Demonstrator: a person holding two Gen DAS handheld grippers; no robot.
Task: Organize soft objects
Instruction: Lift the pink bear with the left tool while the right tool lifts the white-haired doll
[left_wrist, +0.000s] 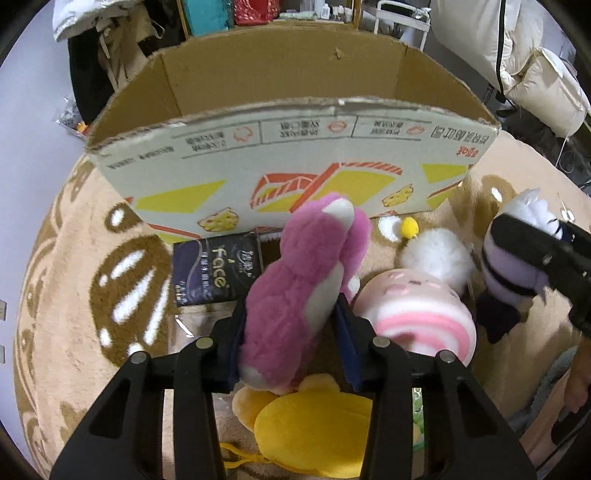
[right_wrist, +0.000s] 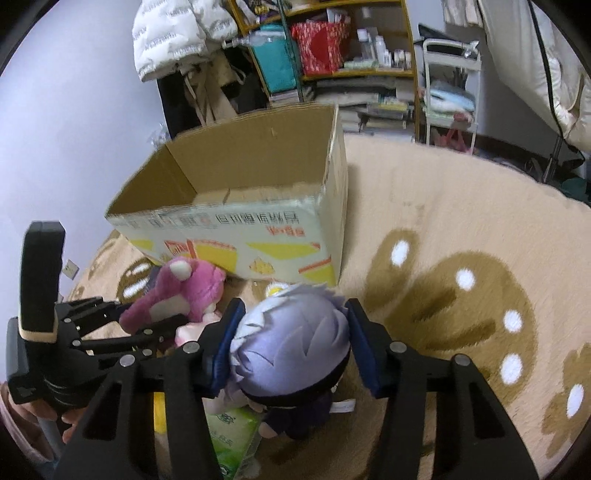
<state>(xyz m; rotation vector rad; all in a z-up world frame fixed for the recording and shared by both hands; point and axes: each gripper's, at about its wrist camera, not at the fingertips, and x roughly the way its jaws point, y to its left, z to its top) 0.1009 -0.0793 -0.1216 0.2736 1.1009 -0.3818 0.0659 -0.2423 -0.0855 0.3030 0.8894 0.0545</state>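
My left gripper (left_wrist: 291, 310) is shut on a pink plush bear (left_wrist: 295, 280), its pads squeezing the body just above the rug. The same bear (right_wrist: 184, 295) shows in the right wrist view with the left gripper (right_wrist: 147, 328) on it. My right gripper (right_wrist: 295, 310) is shut on the head of a silver-haired doll in dark clothes (right_wrist: 291, 350), both blue pads pressing its sides. In the left wrist view that doll (left_wrist: 517, 273) hangs at the right under the right gripper (left_wrist: 535, 254). An open cardboard box (left_wrist: 295, 147) stands just behind both toys, its inside bare cardboard (right_wrist: 240, 170).
On the beige patterned rug (right_wrist: 443, 221) lie a pink-and-white striped plush (left_wrist: 417, 317), a white fluffy toy (left_wrist: 436, 254), a yellow plush (left_wrist: 314, 424), a dark tissue pack (left_wrist: 210, 273) and a green tissue pack (right_wrist: 229, 435). Shelves and hanging coats stand behind the box.
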